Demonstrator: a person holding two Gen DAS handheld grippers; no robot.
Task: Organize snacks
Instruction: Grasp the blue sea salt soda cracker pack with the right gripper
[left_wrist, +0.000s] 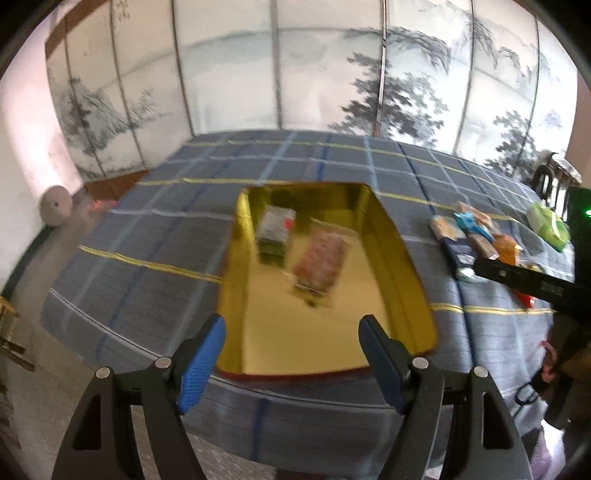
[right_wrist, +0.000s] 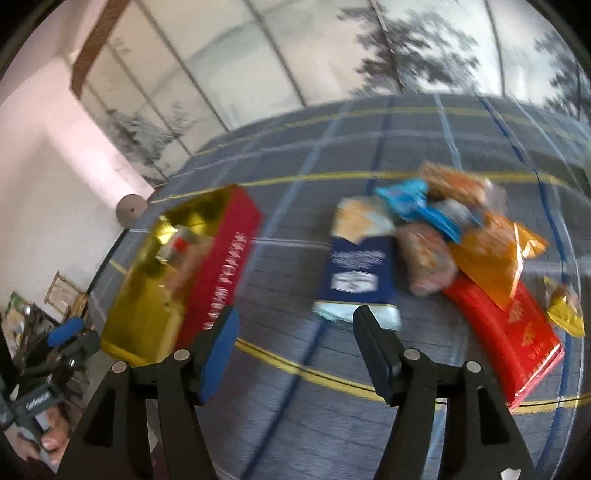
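A gold-lined box with red outer walls (left_wrist: 406, 266) (right_wrist: 225, 251) sits on the checked tablecloth. Inside it lie a grey-white packet (left_wrist: 275, 229) and a reddish clear packet (left_wrist: 321, 264). A pile of snacks (left_wrist: 476, 236) lies to its right: a navy packet (right_wrist: 358, 269), a blue packet (right_wrist: 417, 203), orange packets (right_wrist: 491, 254), a pinkish packet (right_wrist: 428, 262) and a flat red packet (right_wrist: 509, 332). My left gripper (left_wrist: 291, 363) is open and empty, hovering before the box's near edge. My right gripper (right_wrist: 295, 358) is open and empty, above the cloth just short of the navy packet.
A green packet (left_wrist: 548, 223) lies at the far right of the table (left_wrist: 155, 266). The right gripper's black body (left_wrist: 532, 282) reaches in over the pile. A painted folding screen (left_wrist: 295, 74) stands behind the table. The left gripper shows low left in the right wrist view (right_wrist: 55, 354).
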